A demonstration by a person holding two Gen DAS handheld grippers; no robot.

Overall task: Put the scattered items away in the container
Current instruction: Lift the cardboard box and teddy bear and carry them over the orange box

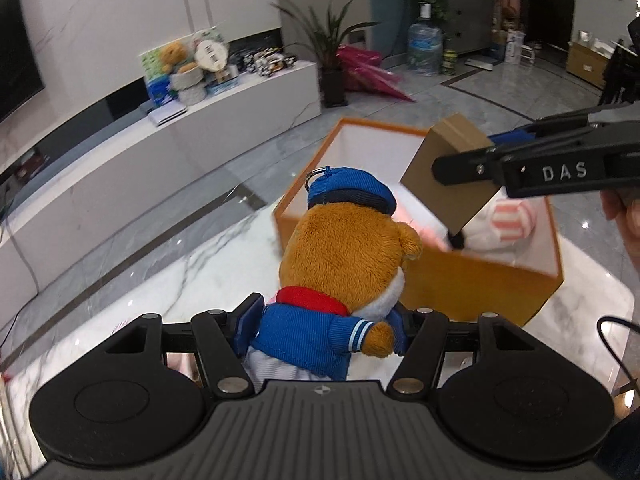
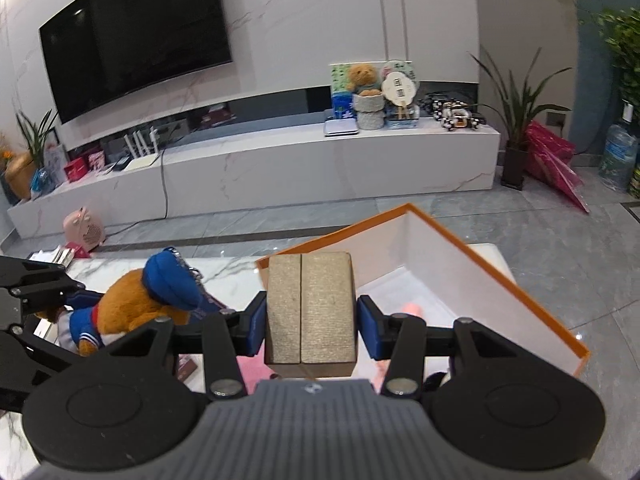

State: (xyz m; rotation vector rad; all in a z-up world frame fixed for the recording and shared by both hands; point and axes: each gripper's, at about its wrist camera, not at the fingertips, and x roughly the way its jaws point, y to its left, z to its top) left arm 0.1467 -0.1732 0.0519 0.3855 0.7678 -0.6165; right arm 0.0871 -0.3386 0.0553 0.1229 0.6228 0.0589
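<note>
We see two sets of tongs, each carrying something toward an orange box (image 1: 480,284) with a white inside that stands open on a white marble desk (image 1: 192,280). The left tongs (image 1: 324,330) are closed partway on a plush bear (image 1: 344,256), their blue pads pressing its body at the blue jacket from both sides; the bear wears a blue cap with a key ring at the top and a red scarf, and it is held upright just in front of the near wall of the box, above the desk. The right tongs (image 2: 310,322) grip a small brown cardboard box (image 2: 310,312) between their blue pads, narrowly closed on its two sides, with the seam of its flaps facing the camera. In the left wrist view this cardboard box (image 1: 444,172) hangs tilted over the open orange box, held by the right tongs (image 1: 456,204) that reach in from the right, and part of a hand (image 1: 624,216) shows at the right edge behind them. Inside the orange box we make out a white soft item with pink stripes (image 1: 508,220) lying on the bottom; its shape is blurred. From the right wrist view the bear (image 2: 136,308) and the left tongs (image 2: 68,312) sit to the left of the orange box (image 2: 520,292).
</note>
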